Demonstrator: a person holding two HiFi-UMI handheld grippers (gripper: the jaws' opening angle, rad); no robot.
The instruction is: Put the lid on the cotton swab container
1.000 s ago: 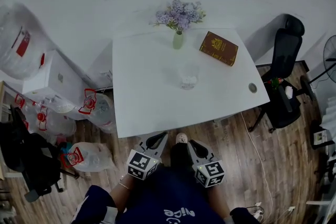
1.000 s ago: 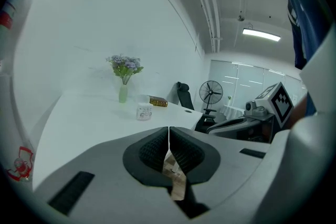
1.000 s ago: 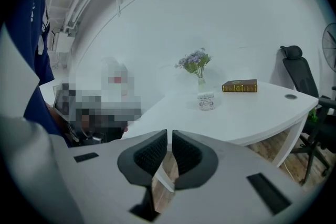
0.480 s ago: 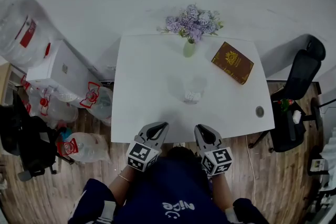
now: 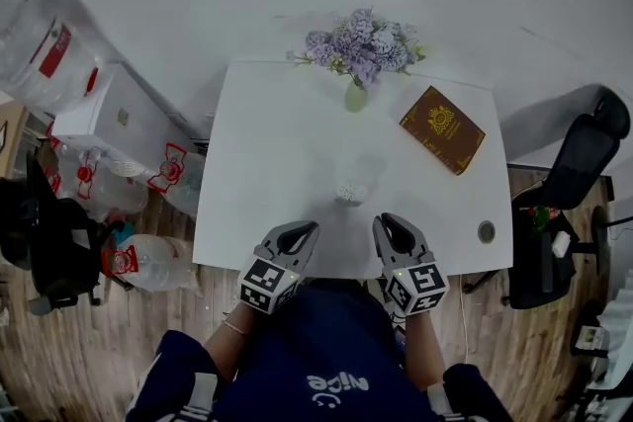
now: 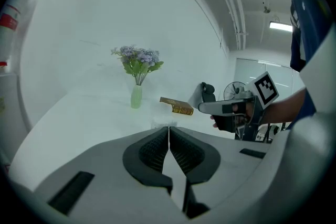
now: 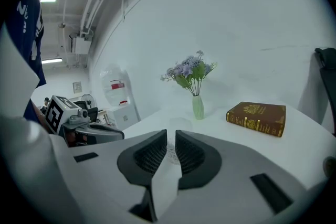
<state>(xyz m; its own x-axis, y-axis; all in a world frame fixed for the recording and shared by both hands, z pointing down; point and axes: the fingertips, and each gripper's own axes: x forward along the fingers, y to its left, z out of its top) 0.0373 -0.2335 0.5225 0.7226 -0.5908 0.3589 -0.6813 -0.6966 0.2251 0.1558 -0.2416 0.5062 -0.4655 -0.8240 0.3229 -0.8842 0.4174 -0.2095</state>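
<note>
The cotton swab container [image 5: 350, 193] is a small clear tub with white swabs inside, standing mid-table; a faint clear shape [image 5: 370, 169], perhaps its lid, lies just behind it. My left gripper [image 5: 308, 229] and right gripper [image 5: 386, 222] hover side by side over the white table's near edge [image 5: 237, 257], short of the container. Both are shut and hold nothing. In the left gripper view the jaws [image 6: 168, 128] meet and hide the container. In the right gripper view the tub [image 7: 171, 153] peeks past the jaw tips [image 7: 171, 135].
At the table's back stand a green vase of purple flowers [image 5: 357, 94] and a brown book [image 5: 442, 128]. A round cable port [image 5: 486, 232] sits at the right front corner. A black chair [image 5: 584, 163] is to the right; water jugs and bags [image 5: 119, 198] crowd the floor left.
Both grippers have moved forward from over the floor to over the table's near edge. The table and container now sit closer in the head view. Jaws stayed shut.
</note>
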